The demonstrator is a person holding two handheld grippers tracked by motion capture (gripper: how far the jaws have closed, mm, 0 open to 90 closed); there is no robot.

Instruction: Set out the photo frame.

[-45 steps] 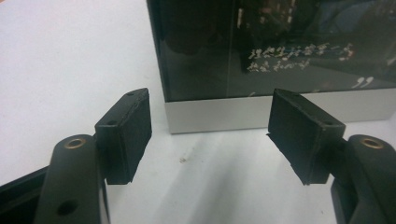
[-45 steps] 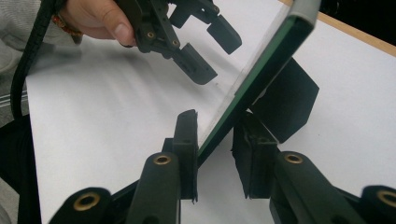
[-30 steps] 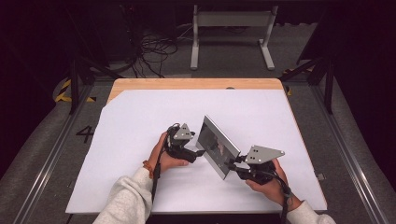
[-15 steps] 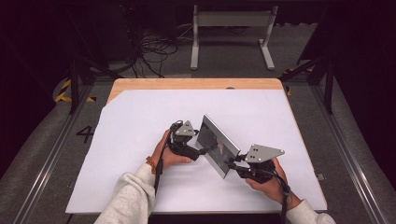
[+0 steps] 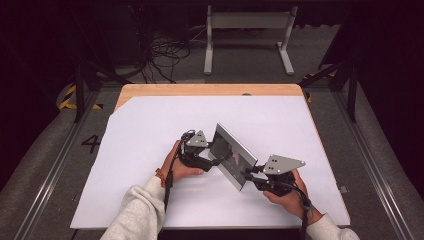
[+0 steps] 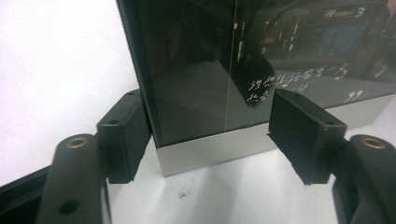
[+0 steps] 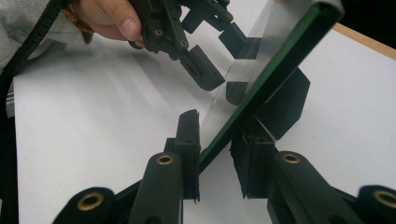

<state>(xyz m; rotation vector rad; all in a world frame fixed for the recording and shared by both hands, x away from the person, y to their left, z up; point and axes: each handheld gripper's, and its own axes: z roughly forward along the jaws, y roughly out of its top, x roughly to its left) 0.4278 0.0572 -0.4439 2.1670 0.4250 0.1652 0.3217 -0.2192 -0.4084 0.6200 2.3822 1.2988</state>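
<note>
A picture frame (image 5: 232, 155) with a dark glass front and a silver border (image 6: 210, 149) stands tilted on the white table. My right gripper (image 5: 247, 175) is shut on its lower right edge, one pad on the glass and one on the back (image 7: 217, 154). My left gripper (image 5: 212, 161) sits at the frame's left corner. Its jaws have just been closing, and the corner stands between them (image 6: 210, 135). One pad (image 6: 123, 135) is behind the frame and the other pad (image 6: 299, 130) is just in front of the glass, not visibly pressing. The right gripper view shows the left gripper (image 7: 219, 60) farther off.
The white sheet (image 5: 150, 130) covers most of the wooden tabletop (image 5: 200, 90). A black stand flap (image 7: 285, 102) sticks out behind the frame. Beyond the table are cables (image 5: 165, 55) and a white rack (image 5: 247, 30) on the floor.
</note>
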